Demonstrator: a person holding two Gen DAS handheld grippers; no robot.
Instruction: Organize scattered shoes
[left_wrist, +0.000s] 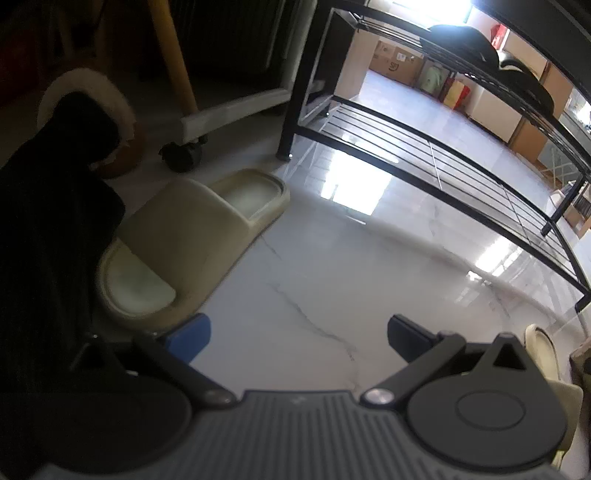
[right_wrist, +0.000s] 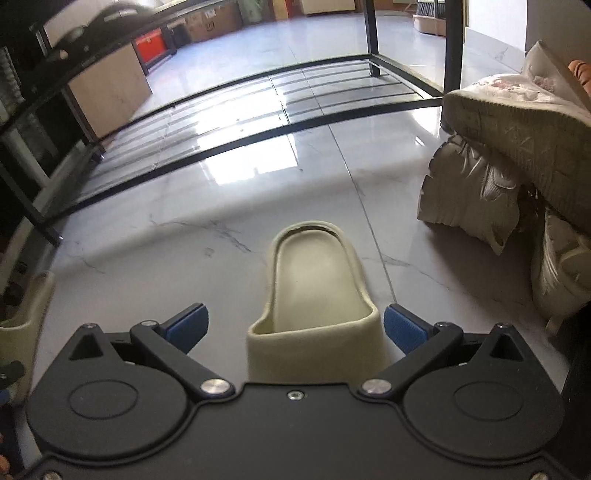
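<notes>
Both hand-held grippers were open: right hand-held gripper (right_wrist: 293, 325) straddled a beige slipper (right_wrist: 314, 291) on the floor (right_wrist: 184, 240), left hand-held gripper (left_wrist: 299, 338) hung beside its twin slipper (left_wrist: 192, 236), near the shoe rack (left_wrist: 424, 147).

Cream slide (right_wrist: 314, 295) on white grey-veined marble floor (right_wrist: 147, 251); black rack (left_wrist: 424, 147); blue claw pads (right_wrist: 400, 326).

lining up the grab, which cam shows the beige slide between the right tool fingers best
The right wrist view: the beige slide lies whole and centred between the open right tool. The left wrist view catches only a pale sliver of it at its right edge.
</notes>
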